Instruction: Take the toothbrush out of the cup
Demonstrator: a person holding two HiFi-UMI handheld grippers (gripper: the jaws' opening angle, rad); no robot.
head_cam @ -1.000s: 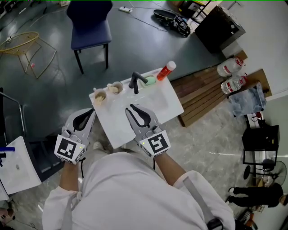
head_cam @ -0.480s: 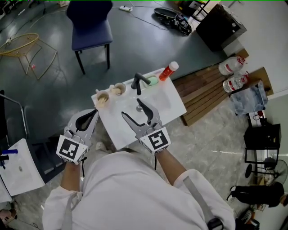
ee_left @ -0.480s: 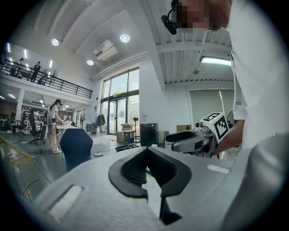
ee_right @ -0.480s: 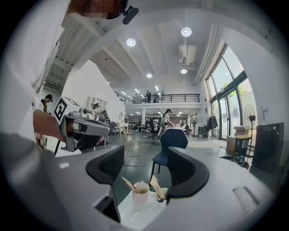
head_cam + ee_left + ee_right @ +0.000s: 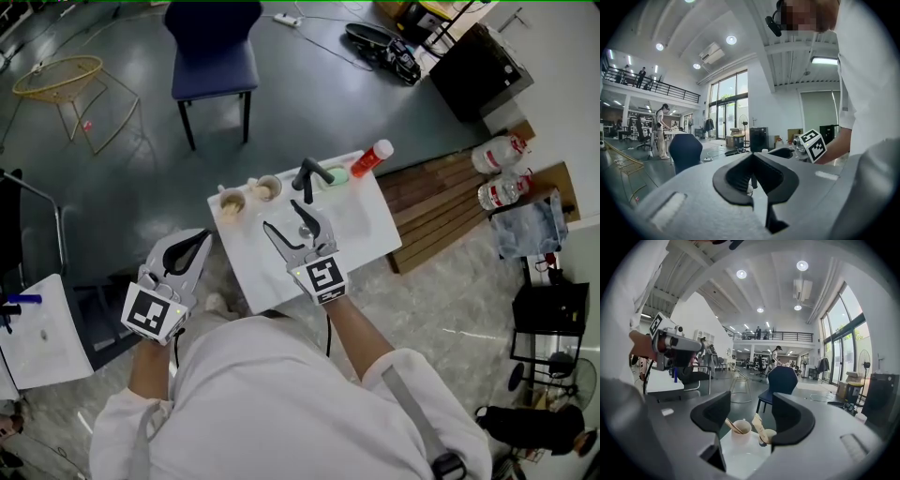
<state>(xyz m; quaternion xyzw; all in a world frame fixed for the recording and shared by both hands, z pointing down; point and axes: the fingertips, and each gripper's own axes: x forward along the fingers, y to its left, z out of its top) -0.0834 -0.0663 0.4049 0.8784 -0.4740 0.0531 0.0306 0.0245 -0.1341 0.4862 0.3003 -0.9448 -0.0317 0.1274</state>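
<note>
Looking down the right claw, the toothbrush sits dead ahead and a bit lower. It's framed in the gap between the jaws but well short of touching either one. That claw has just been opening and is spread wide now, pinching nothing. The brush is a slim tan stick standing in the white cup, its long axis tilted and its top end leaning out over the rim toward the left jaw's side. Right beside it is a second cup with a broader tan piece poking up, can't tell what that one is. Both cups stand along the far edge of the white counter, near its left corner, with only floor and a blue chair beyond. In the head view the claw hangs over the basin, the black faucet is just past its right jaw tip, and bare white surface runs from there to the cups. The left claw is pressed together, holding nothing, off the counter's left side.
</note>
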